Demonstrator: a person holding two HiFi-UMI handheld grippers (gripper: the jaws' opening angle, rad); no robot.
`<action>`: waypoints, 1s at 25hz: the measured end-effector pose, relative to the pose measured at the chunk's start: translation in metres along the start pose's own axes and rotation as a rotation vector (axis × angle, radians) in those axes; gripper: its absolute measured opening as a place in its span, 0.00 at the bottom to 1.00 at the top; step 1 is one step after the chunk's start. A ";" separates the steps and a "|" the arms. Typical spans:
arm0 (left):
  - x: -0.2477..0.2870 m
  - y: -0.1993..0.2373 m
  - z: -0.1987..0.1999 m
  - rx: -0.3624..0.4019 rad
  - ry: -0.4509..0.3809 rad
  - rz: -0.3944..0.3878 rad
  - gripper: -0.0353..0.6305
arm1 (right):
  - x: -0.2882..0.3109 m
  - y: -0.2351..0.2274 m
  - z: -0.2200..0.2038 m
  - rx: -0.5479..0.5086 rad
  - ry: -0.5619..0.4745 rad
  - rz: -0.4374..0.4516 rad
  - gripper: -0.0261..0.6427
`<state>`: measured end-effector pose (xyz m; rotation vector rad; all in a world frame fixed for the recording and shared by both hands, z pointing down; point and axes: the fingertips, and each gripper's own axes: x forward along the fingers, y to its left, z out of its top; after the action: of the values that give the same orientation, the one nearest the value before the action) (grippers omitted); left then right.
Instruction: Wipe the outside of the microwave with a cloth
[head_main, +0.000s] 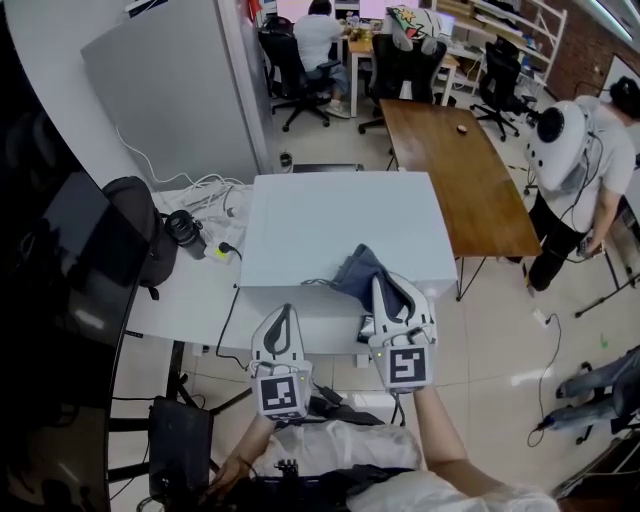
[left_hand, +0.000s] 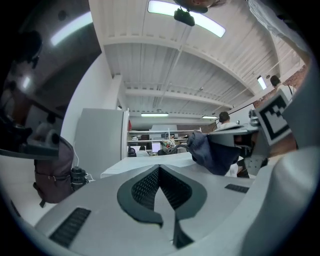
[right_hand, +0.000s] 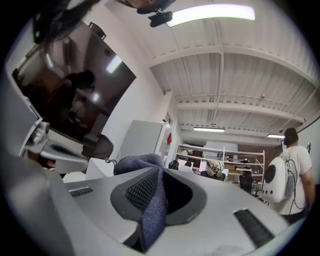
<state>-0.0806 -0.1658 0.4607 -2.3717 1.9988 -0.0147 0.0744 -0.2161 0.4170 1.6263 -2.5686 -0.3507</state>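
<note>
The microwave (head_main: 340, 225) is a white box seen from above in the head view, on a white table (head_main: 185, 305). A blue-grey cloth (head_main: 358, 272) lies bunched over its near right edge, and my right gripper (head_main: 386, 284) is shut on it. In the right gripper view the cloth (right_hand: 150, 200) hangs down between the pads of that gripper (right_hand: 161, 172). My left gripper (head_main: 284, 312) hovers just in front of the microwave's near edge, left of the cloth, shut and empty. From the left gripper (left_hand: 159, 169) view I see the microwave top (left_hand: 145, 165) and the cloth (left_hand: 212, 152) to the right.
A black backpack (head_main: 140, 235), a black bottle (head_main: 186, 230) and loose cables (head_main: 205, 192) lie on the table left of the microwave. A wooden table (head_main: 460, 170) stands to the right, with a person (head_main: 585, 170) beyond it. A grey partition (head_main: 170, 90) stands behind.
</note>
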 end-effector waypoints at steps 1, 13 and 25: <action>0.000 0.001 0.001 -0.003 -0.001 0.000 0.06 | 0.011 -0.006 0.004 0.011 0.012 -0.009 0.12; -0.004 0.001 0.005 -0.003 -0.015 -0.028 0.06 | 0.083 -0.048 -0.022 0.068 0.225 -0.136 0.15; -0.008 -0.004 0.006 0.002 -0.016 -0.050 0.06 | 0.073 -0.077 0.006 0.260 0.078 -0.183 0.26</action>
<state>-0.0779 -0.1576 0.4553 -2.4120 1.9317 0.0006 0.1097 -0.3123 0.3893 1.9243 -2.4987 0.0390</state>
